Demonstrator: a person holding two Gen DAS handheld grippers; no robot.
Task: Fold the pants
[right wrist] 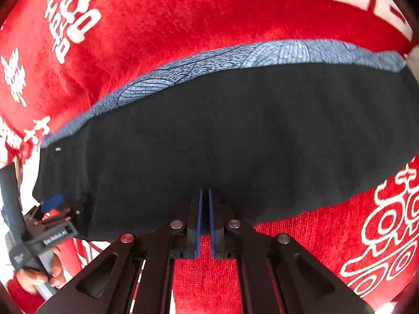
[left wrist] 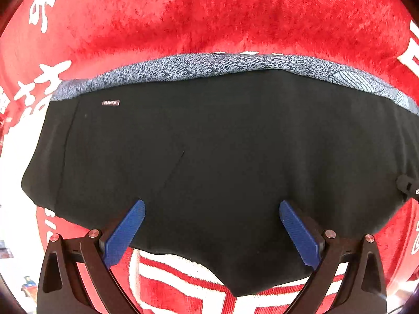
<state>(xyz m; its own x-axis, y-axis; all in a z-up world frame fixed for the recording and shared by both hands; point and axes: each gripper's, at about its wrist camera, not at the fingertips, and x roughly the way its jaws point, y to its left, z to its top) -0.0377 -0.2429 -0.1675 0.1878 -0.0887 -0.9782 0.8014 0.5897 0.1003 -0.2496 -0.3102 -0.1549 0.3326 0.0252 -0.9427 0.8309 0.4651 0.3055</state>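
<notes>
left wrist view shows the black pants (left wrist: pixel 209 157) lying folded lengthwise on the red blanket (left wrist: pixel 209 13), left gripper (left wrist: pixel 212 209) fingers spread open, right gripper (right wrist: pixel 205 193) fingers pinched on the near edge, crosswise folds remaining.

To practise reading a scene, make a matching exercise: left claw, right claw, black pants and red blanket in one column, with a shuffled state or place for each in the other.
1. left claw
2. right claw
3. black pants
4. red blanket

A. underneath everything
B. closed on the pants' near edge
C. wide open above the pants
D. spread flat

Pairs: 1-C, 2-B, 3-D, 4-A
</notes>
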